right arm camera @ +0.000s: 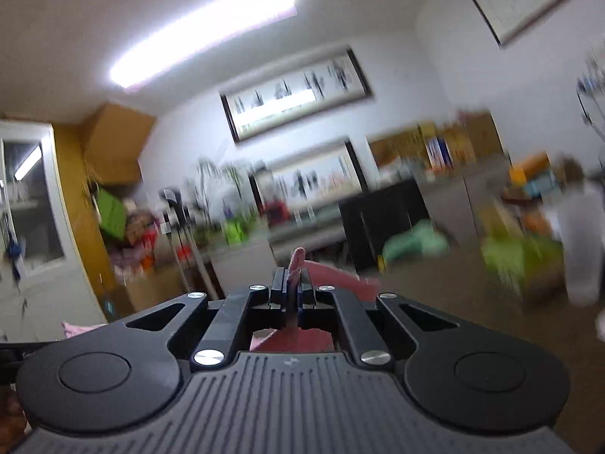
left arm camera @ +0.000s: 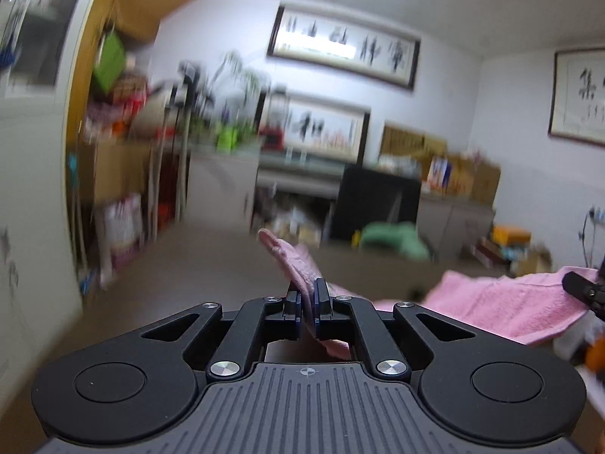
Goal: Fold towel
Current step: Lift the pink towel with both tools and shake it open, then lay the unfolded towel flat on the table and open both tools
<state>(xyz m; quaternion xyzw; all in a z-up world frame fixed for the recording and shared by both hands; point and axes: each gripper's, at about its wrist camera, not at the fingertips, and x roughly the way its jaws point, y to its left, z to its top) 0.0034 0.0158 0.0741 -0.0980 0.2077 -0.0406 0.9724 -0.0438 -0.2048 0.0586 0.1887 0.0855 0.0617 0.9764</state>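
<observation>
A pink towel point(left arm camera: 503, 302) hangs in the air between my two grippers. My left gripper point(left arm camera: 307, 293) is shut on one corner of it, and a flap of the cloth sticks up beyond the fingers. From there the towel stretches away to the right, where the tip of the other gripper point(left arm camera: 584, 289) pinches it at the frame's edge. In the right wrist view my right gripper point(right arm camera: 292, 283) is shut on the pink towel point(right arm camera: 332, 274); a rolled edge pokes up between the pads and more cloth shows under the jaws. A further bit of the towel shows at the lower left.
Both views are blurred. Ahead lies a brown surface point(left arm camera: 211, 261) with a green cloth point(left arm camera: 393, 240) at its far side, next to a black box point(left arm camera: 378, 200). Cluttered shelves, boxes and plants line the far wall. A white door point(left arm camera: 34, 189) stands at the left.
</observation>
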